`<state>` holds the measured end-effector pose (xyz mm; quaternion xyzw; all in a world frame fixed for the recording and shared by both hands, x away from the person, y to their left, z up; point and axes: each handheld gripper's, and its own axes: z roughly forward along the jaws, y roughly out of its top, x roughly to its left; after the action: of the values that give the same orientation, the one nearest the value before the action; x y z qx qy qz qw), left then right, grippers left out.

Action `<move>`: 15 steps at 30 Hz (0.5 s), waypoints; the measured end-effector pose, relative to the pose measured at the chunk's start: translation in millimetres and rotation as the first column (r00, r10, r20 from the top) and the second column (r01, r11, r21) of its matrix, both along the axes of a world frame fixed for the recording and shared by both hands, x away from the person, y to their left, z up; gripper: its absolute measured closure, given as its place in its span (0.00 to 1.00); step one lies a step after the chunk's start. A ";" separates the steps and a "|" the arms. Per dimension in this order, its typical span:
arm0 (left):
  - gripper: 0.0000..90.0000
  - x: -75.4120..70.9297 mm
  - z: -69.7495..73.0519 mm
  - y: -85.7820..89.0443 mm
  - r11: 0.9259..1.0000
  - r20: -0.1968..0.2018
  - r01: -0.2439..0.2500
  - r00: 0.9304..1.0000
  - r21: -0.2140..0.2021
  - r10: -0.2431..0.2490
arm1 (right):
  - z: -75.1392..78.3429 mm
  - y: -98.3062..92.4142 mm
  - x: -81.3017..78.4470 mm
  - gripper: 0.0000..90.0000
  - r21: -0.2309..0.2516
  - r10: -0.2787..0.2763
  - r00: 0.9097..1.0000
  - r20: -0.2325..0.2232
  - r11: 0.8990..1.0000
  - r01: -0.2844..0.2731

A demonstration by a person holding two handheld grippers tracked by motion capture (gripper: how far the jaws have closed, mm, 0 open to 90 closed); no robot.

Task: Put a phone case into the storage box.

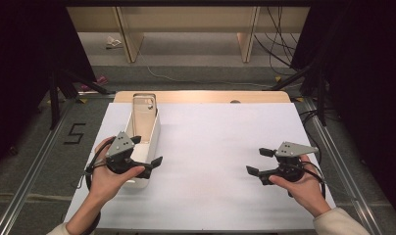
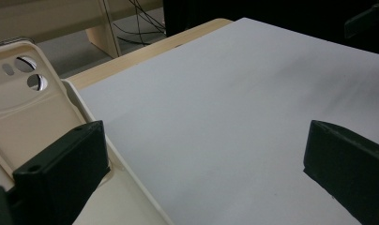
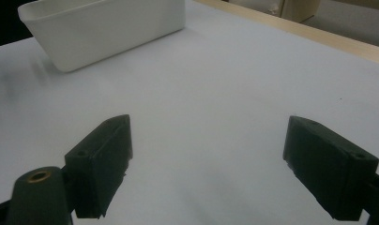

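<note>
Scene: I am looking down on a table (image 1: 137,96) covered by a white sheet (image 1: 210,161), with a person's two hands coming in from the near edge, one hand-held gripper in each.

Left gripper: my left gripper (image 1: 149,154) sits over the near end of a long white bin (image 1: 154,139) at the left side of the sheet. Its jaws stand wide apart and grip nothing. In the left gripper view (image 2: 201,168) one jaw hangs over the bin's rim, the other over bare sheet.

Right gripper: my right gripper (image 1: 259,161) is at the right side of the sheet, well apart from the bin, pointing toward it. In the right gripper view (image 3: 206,159) its jaws are spread wide with only white sheet between them; it holds nothing.

Phone case: a cream phone case (image 1: 144,117) lies inside the bin, leaning along its length, with its camera cut-outs at the far end. In the left gripper view the case (image 2: 23,108) is just beside the nearer jaw; whether they touch I cannot tell.

Bin: it runs away from the person, its far end near the table's wooden back edge. The right gripper view shows the bin's (image 3: 103,28) white side wall across the sheet.

Hands: the left hand (image 1: 108,176) and right hand (image 1: 304,188) each wrap a gripper's body from below.
</note>
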<state>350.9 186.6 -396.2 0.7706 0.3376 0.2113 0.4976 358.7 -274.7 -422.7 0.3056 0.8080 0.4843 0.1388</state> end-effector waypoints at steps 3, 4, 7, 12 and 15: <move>0.00 -2.2 -1.7 0.9 1.000 0.000 -0.002 1.000 0.007 0.002 | 0.2 -1.3 -1.5 0.19 0.003 0.000 1.000 0.002 1.000 0.000; 0.00 -2.9 -2.2 1.3 1.000 -0.001 -0.005 1.000 0.006 0.005 | 0.5 -1.7 -2.2 0.19 0.000 0.000 1.000 0.002 1.000 0.000; 0.00 -4.9 -3.2 3.4 1.000 -0.001 -0.012 1.000 0.006 0.012 | 0.7 -2.3 -4.0 0.19 0.000 0.003 1.000 0.004 1.000 -0.003; 0.00 -8.0 -5.1 5.3 1.000 0.002 -0.018 1.000 0.010 0.018 | 0.4 -4.0 -5.9 0.19 -0.001 0.003 1.000 0.003 1.000 -0.003; 0.00 -9.3 -7.3 5.4 1.000 -0.001 -0.019 1.000 0.015 0.019 | 0.6 -4.7 -7.1 0.19 0.000 0.002 1.000 0.001 1.000 -0.002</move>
<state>341.7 192.1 -403.5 0.7712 0.3436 0.2182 0.4895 351.6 -279.5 -422.2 0.3044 0.8083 0.4844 0.1387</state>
